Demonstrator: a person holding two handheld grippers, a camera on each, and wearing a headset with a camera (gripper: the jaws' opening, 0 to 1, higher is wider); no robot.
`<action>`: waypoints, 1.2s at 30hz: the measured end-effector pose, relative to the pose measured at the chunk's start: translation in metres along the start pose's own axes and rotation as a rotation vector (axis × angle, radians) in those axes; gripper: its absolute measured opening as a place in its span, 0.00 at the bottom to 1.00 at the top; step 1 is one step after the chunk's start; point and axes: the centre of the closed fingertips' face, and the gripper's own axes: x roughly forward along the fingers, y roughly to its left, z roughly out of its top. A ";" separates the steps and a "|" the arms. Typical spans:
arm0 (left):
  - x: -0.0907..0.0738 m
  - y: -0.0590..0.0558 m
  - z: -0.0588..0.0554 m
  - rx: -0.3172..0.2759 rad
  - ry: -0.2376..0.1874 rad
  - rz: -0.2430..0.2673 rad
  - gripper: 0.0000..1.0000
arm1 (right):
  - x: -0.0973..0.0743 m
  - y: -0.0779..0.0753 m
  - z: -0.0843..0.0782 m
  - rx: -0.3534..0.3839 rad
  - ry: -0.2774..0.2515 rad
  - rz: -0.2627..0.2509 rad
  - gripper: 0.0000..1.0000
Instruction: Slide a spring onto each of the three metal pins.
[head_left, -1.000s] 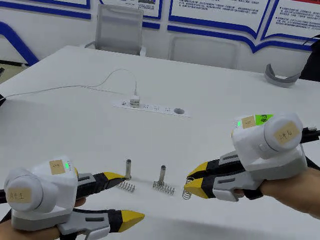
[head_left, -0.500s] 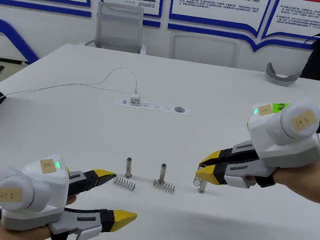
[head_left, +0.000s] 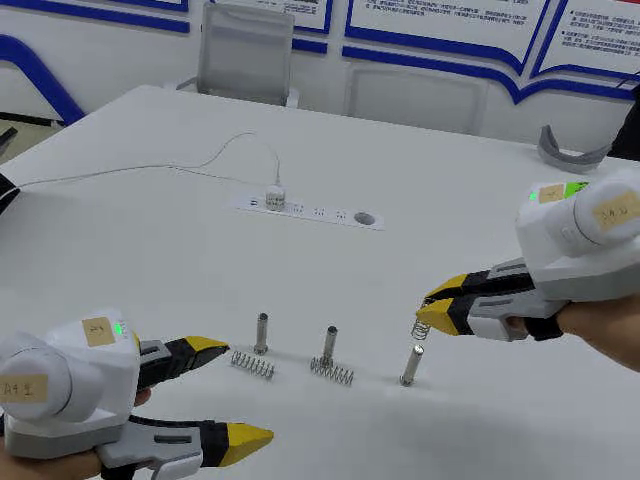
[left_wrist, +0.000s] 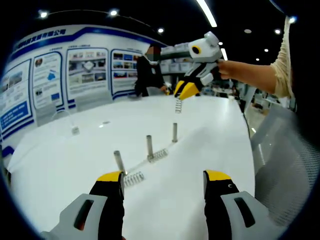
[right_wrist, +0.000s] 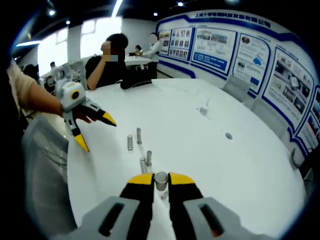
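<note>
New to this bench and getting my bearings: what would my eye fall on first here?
The yellow-tipped right claw pinches a small coiled metal spring, hanging above the rightmost upright metal pin on the white table. Two more springs lie flat beside the other two pins. The left claw stands open at lower left.
</note>
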 end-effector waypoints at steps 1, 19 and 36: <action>0.000 0.000 0.000 -0.001 0.001 0.001 0.66 | 0.001 -0.001 -0.001 0.005 0.002 -0.001 0.12; -0.002 0.002 -0.004 -0.014 0.008 0.004 0.67 | 0.018 -0.011 -0.025 0.072 0.024 -0.022 0.12; -0.003 0.002 -0.006 -0.017 0.020 0.004 0.66 | 0.028 -0.013 -0.036 0.095 0.030 -0.020 0.12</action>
